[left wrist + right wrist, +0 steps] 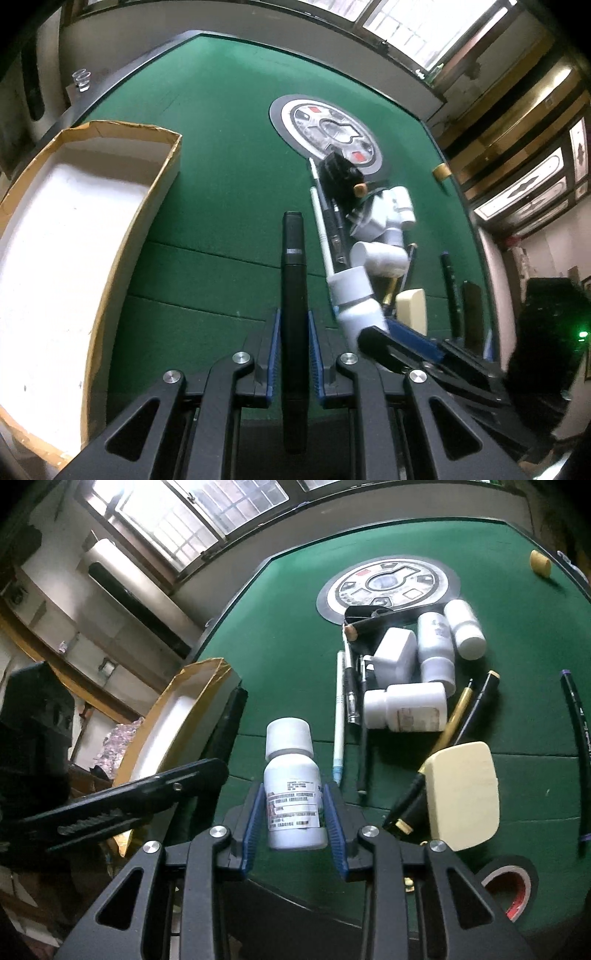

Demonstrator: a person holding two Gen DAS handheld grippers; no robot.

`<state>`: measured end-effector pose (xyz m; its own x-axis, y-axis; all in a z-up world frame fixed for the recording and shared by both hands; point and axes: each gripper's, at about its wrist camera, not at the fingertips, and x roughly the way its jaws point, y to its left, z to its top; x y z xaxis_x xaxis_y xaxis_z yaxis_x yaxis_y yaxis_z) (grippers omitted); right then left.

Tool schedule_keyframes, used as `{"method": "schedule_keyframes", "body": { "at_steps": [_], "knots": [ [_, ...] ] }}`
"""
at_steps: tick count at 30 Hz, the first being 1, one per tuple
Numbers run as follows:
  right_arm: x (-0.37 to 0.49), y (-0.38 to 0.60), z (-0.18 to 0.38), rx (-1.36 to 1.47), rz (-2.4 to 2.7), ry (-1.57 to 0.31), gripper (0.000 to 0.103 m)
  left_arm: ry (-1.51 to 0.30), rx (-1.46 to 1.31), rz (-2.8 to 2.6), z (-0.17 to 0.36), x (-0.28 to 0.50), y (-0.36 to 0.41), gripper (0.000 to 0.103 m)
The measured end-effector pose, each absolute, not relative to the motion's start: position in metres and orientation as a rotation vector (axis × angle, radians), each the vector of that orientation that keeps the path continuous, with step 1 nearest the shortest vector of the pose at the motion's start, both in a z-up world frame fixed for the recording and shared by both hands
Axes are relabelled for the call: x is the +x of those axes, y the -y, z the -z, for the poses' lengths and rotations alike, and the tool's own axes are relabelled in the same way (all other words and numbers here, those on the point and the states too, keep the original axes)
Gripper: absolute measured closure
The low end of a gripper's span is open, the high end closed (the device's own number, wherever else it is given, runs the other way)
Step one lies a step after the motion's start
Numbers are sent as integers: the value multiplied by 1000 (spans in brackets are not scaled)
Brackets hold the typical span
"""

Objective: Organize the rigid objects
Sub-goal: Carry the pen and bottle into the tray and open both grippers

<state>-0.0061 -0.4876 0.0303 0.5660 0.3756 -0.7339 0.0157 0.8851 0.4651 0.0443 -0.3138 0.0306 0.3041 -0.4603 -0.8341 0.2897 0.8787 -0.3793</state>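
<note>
My left gripper point(293, 343) has its jaws clamped on a black marker point(293, 280), held above the green tabletop point(221, 184). My right gripper point(295, 812) has its jaws closed on a white bottle point(291, 775). An open cardboard box point(122, 236) sits to the left; more bottles point(406, 707) and pens point(448, 723) lie piled to the right.

No writing can be read. The white bottle point(293, 794) at lower centre of the right wrist view carries a label with lines of small print, too fine to make out. The lying bottle point(406, 706) at centre right has a faded, illegible label.
</note>
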Motion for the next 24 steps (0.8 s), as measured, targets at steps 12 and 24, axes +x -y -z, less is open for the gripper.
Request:
{"method": "schedule_keyframes", "body": {
  "at_steps": [12, 24],
  "knots": [
    [0, 474, -34, 493, -247, -941, 71, -1151, -232, 531, -47, 46, 291, 89],
    [14, 443, -49, 485, -356, -904, 71, -1080, -360, 499, -65, 32, 224, 89]
  ]
}}
